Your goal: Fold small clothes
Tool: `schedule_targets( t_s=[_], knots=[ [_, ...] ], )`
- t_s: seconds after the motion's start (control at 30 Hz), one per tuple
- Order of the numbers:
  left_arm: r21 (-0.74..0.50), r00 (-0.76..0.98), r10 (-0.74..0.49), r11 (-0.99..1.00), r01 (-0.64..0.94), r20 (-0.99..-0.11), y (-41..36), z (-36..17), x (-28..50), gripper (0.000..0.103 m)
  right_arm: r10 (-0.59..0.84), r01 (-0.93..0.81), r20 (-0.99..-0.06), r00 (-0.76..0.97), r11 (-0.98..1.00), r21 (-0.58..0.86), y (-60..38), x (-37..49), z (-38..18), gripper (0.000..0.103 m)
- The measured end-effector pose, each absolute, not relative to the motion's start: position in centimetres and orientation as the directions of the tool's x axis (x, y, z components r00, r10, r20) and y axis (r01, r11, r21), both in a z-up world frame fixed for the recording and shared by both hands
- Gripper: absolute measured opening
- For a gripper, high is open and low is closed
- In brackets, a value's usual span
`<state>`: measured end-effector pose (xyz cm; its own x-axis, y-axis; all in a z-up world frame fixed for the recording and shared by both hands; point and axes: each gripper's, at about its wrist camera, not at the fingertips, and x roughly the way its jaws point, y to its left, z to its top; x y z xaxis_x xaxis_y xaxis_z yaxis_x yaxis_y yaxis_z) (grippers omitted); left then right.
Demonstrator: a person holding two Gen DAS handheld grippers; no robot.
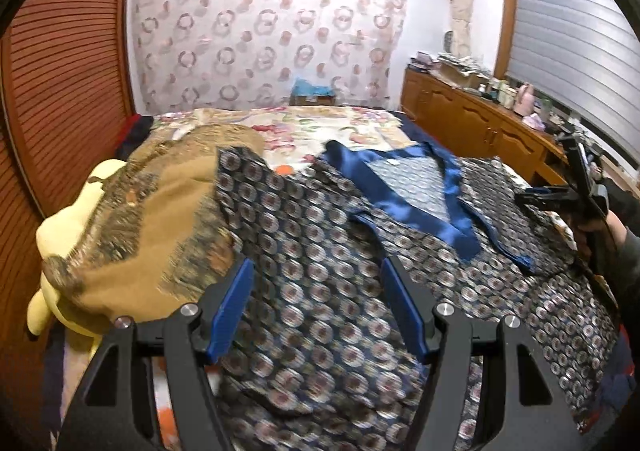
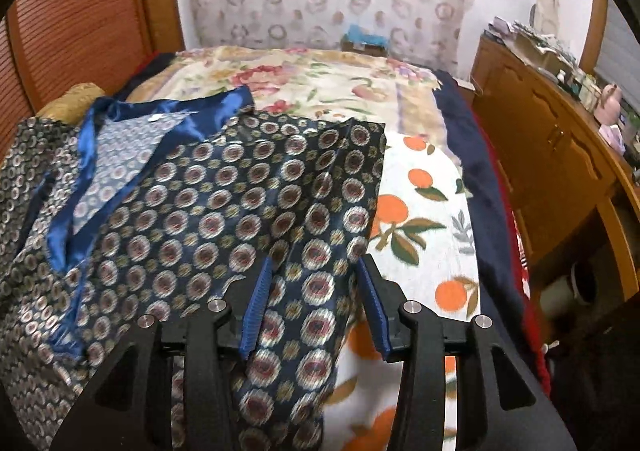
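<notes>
- The patterned vest [image 1: 320, 271] lies spread on the bed [image 2: 424, 187], its blue satin lining [image 1: 416, 203] showing at the neck.
- The left gripper [image 1: 318, 307] and the right gripper [image 2: 316, 303] hover over it, jaws open and holding nothing.
- The satin may slide, so a fold could skew.
- The brown garment [image 1: 160, 219] and the yellow plush toy [image 1: 60, 251] crowd the vest's left edge.

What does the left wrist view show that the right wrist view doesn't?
Only the left wrist view shows the yellow plush toy under a brown patterned cloth, the right gripper at the shirt's far side, and the window shutters. Only the right wrist view shows the orange-print sheet and the bed's dark blue edge. Both show the patterned shirt with its blue satin collar, the floral bedspread, and the wooden cabinet. The left gripper is open.
</notes>
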<state>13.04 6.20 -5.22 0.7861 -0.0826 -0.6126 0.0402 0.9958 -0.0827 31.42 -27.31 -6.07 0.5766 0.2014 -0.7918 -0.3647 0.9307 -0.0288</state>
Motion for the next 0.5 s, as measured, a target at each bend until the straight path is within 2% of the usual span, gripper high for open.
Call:
schedule_targets(
  t_s=[0.27, 0.5],
  knots=[
    [-0.045, 0.753, -0.046, 0.999, 0.022, -0.656, 8.5, -5.2, 17.3, 0.066, 0.224, -0.357, -0.787, 0.574, 0.934, 0.005, -28.3, 32.7, -6.8, 0.052],
    [-0.015, 0.708, -0.020, 1.000, 0.014, -0.706, 10.0, -5.4, 21.2, 0.050, 0.225, -0.366, -0.789, 0.572, 0.931, 0.000, -28.2, 32.9, -6.9, 0.056]
  ],
)
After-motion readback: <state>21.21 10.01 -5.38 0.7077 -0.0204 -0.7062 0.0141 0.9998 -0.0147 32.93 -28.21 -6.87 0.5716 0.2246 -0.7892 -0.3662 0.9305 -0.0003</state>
